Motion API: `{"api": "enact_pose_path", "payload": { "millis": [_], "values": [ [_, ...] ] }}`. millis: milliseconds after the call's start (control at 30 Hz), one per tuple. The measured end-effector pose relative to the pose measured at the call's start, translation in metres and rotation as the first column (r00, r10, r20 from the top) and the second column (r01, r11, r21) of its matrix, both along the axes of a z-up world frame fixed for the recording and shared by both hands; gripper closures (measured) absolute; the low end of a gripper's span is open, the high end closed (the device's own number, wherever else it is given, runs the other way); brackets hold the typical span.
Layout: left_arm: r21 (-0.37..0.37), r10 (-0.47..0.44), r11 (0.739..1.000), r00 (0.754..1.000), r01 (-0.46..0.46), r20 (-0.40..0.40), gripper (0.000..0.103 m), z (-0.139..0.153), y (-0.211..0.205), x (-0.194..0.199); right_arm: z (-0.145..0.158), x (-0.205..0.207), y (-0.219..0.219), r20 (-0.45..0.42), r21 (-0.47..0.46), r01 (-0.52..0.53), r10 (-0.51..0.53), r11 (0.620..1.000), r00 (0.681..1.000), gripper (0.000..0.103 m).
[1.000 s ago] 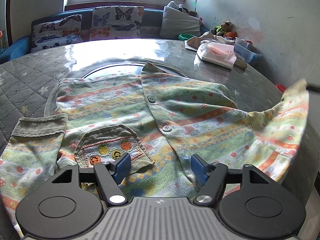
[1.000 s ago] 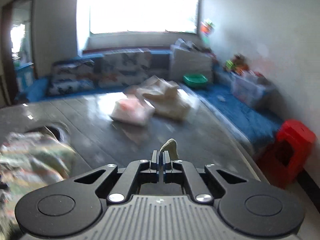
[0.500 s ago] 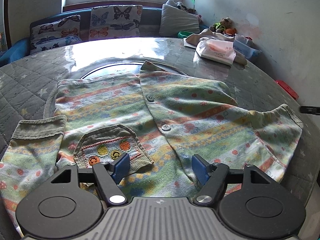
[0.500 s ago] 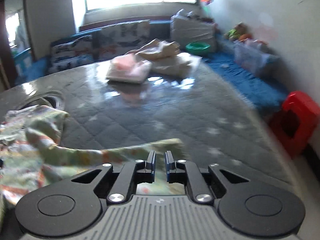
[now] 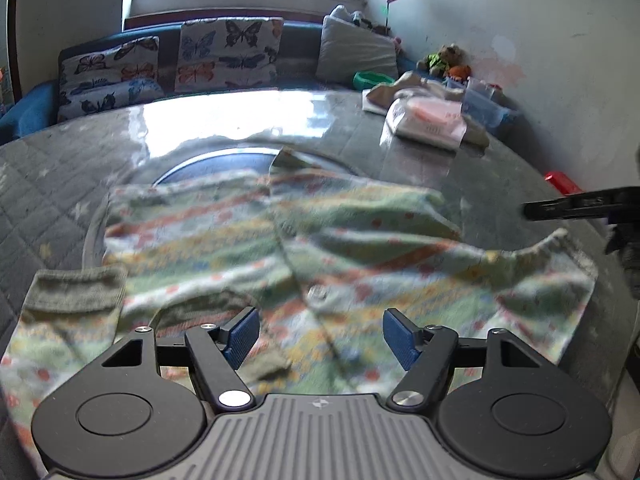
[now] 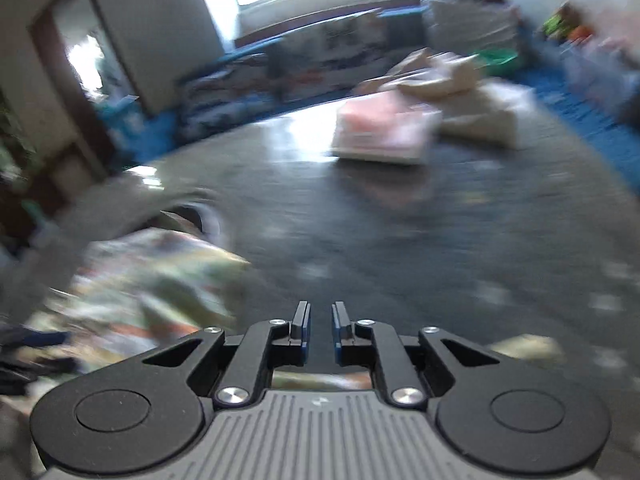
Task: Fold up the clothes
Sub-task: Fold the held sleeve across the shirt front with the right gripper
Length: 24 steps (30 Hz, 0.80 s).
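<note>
A child's button-up shirt (image 5: 360, 248), striped in green, yellow and orange, lies face up and spread out on the round table (image 5: 60, 184) with its grey quilted cover. Its left sleeve with a grey cuff (image 5: 72, 292) lies at the near left. My left gripper (image 5: 316, 336) hovers open over the shirt's near hem, with only cloth below the blue pads. My right gripper (image 6: 320, 324) has its jaws opening to a narrow gap with nothing between them. The shirt (image 6: 152, 280) spreads to its left, blurred. One finger of my right gripper (image 5: 576, 205) shows above the shirt's right sleeve.
At the table's far right lie a pink-and-white packet (image 5: 428, 120) and folded beige clothes (image 5: 408, 88). Behind the table runs a blue sofa with butterfly cushions (image 5: 228, 52). A red stool (image 5: 562, 182) stands off the table's right edge.
The shirt's right sleeve, held up a second ago, now lies on the table. My right gripper let go of it, parted its jaws and swung down and left. The left gripper barely moved.
</note>
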<state>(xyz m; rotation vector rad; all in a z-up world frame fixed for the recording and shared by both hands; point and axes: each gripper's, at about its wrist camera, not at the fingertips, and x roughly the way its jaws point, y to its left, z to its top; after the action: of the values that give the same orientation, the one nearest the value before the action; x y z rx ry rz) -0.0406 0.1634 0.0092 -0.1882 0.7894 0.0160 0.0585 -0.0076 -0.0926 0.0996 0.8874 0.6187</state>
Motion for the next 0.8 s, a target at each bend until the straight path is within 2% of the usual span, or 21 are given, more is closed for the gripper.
{"api": "enact_pose_path", "payload": {
  "millis": [100, 200, 367, 467, 567, 633, 700, 800],
  "values": [
    [0.002, 0.004, 1.0, 1.0, -0.004, 0.01, 0.032, 0.002, 0.0, 0.009, -0.001, 0.014, 0.028, -0.055, 0.075, -0.07, 0.075, 0.995, 0.996, 0.078],
    [0.001, 0.015, 1.0, 1.0, -0.015, 0.005, 0.032, 0.001, 0.005, 0.015, -0.009, 0.027, 0.056, -0.086, 0.09, -0.101, 0.109, 0.991, 0.99, 0.07],
    [-0.005, 0.031, 1.0, 1.0, -0.031, 0.006, 0.032, 0.001, 0.014, 0.019, -0.027, 0.048, 0.074, -0.157, 0.123, -0.078, 0.097, 0.989, 0.983, 0.068],
    [-0.006, 0.038, 0.999, 0.999, -0.038, 0.005, 0.032, 0.0, 0.019, 0.018, -0.035, 0.053, 0.082, -0.185, 0.14, -0.078, 0.104, 0.987, 0.977, 0.071],
    [-0.011, 0.048, 0.999, 0.999, -0.048, -0.002, 0.032, -0.002, 0.023, 0.02, -0.038, 0.054, 0.088, -0.18, 0.166, -0.083, 0.113, 0.983, 0.977, 0.093],
    [-0.01, 0.054, 0.998, 0.999, -0.054, -0.003, 0.032, -0.002, 0.025, 0.02, -0.035, 0.05, 0.09, -0.152, 0.174, -0.092, 0.119, 0.981, 0.981, 0.095],
    [-0.011, 0.064, 0.998, 0.998, -0.064, 0.006, 0.032, 0.0, 0.028, 0.019, -0.023, 0.038, 0.094, -0.066, 0.149, -0.137, 0.148, 0.979, 0.987, 0.096],
    [-0.015, 0.084, 0.996, 0.996, -0.083, 0.034, 0.033, 0.01, 0.033, 0.019, -0.004, 0.009, 0.108, 0.067, 0.109, -0.262, 0.256, 0.959, 0.964, 0.096]
  ]
}}
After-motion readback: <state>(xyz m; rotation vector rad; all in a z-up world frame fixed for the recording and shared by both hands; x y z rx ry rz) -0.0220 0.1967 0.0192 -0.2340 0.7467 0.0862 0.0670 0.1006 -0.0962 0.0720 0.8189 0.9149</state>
